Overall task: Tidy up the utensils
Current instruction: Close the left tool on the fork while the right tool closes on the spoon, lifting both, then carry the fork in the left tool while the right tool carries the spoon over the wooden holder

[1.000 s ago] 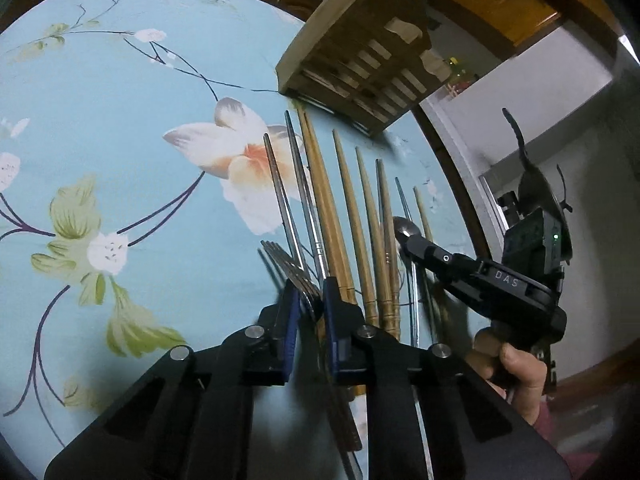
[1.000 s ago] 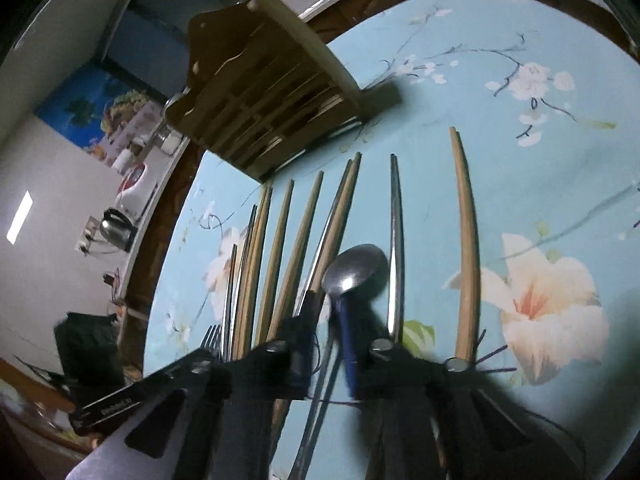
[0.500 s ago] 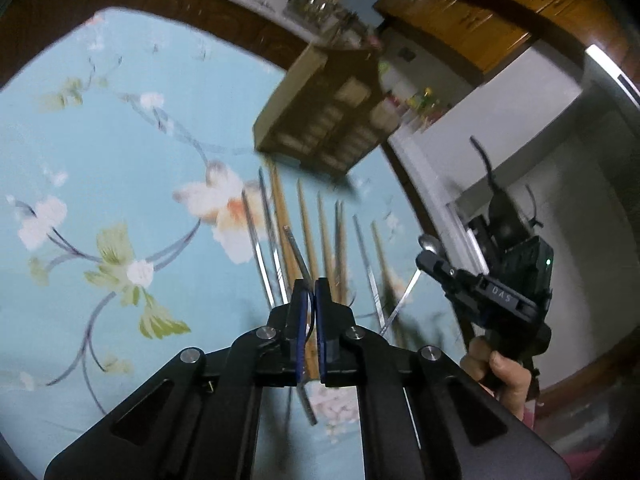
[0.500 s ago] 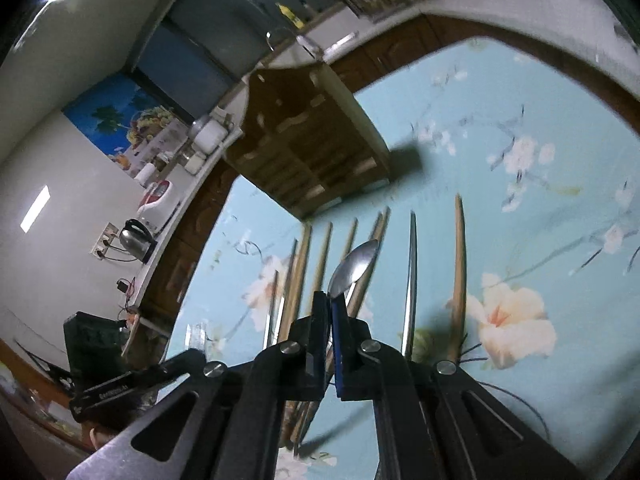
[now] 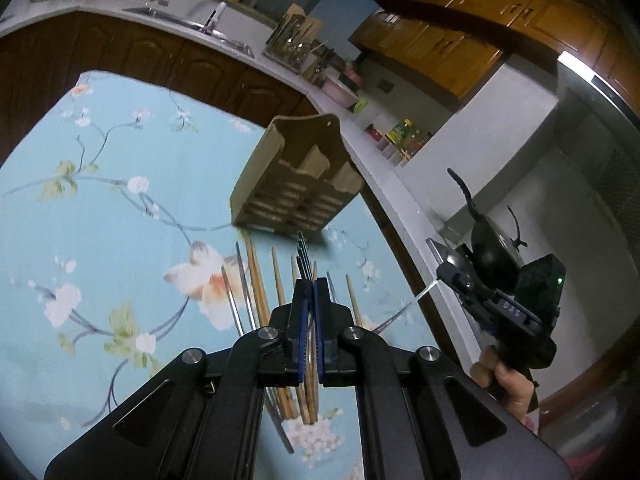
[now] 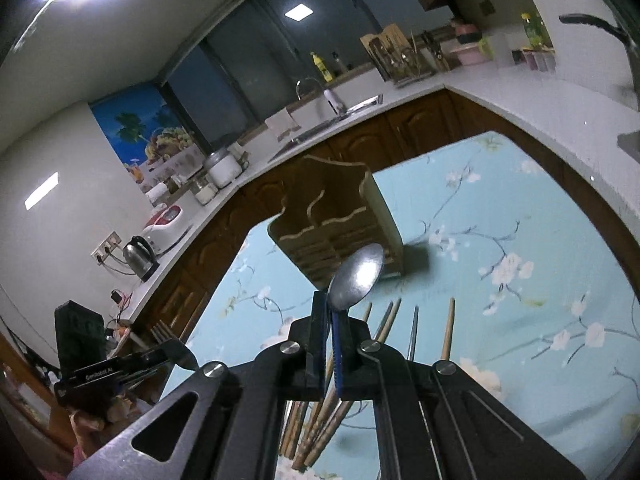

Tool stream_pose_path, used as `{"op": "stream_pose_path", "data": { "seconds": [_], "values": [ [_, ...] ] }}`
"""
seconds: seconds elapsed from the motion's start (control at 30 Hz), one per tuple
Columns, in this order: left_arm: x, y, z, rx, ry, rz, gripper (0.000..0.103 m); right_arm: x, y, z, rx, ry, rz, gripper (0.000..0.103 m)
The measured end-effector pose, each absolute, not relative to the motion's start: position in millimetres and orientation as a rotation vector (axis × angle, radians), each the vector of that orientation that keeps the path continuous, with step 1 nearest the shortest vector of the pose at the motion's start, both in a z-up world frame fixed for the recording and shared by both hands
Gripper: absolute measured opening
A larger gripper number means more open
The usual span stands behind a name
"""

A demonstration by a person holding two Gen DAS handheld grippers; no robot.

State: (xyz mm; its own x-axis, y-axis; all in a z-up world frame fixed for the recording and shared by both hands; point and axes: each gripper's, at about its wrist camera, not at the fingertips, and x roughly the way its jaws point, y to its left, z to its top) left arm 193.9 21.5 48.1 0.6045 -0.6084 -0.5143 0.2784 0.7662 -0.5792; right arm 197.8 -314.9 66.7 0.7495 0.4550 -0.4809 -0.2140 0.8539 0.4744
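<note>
A: Wooden utensil holder (image 5: 298, 184) upright on the table (image 5: 80, 216), floral blue cloth underneath. Compartments facing the cameras, insides too dark to read.

B: Same holder (image 6: 340, 216) from the right wrist view, at 12 o'clock beyond the spoon. Contents impossible to tell there too.

A: Left gripper (image 5: 310, 288) up off the table, fingers (image 5: 300, 320) pressed together on a fork (image 5: 303, 256). Tines poking out past the tips at 12 o'clock, pointing at the holder's base.

B: Right gripper (image 6: 327, 320) likewise raised, fingers (image 6: 319, 332) pinching a spoon (image 6: 356, 276) by the neck. Bowl standing clear above the tips at 1 o'clock, shiny, in front of the holder.

A: Down on the cloth, chopsticks (image 5: 260, 292) in a rough row, wooden and metal mixed, lying below both tools at 6 o'clock from the holder.

B: Right gripper also visible from the left view at 3 o'clock, spoon handle trailing out behind, a hand (image 5: 508, 384) wrapped around the grip.
</note>
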Motion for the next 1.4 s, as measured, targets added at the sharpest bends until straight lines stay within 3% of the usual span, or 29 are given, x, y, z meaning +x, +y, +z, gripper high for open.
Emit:
{"op": "stream_pose_path", "data": {
  "seconds": [0.73,1.03,1.4],
  "values": [
    [316.8,-14.9,162.5,-0.389,0.445,-0.555,0.002,291.7,-304.8,150.5,0.240,0.364,0.269,0.002],
    [375.7,-21.8,109.2,-0.429,0.464,-0.522,0.002,345.4,-264.8,108.7,0.097,0.426,0.240,0.002],
    [386.7,-34.7,49.6,-0.375,0.563,-0.492,0.002,371.8,-258.5,61.0,0.075,0.552,0.258,0.002]
  ]
}}
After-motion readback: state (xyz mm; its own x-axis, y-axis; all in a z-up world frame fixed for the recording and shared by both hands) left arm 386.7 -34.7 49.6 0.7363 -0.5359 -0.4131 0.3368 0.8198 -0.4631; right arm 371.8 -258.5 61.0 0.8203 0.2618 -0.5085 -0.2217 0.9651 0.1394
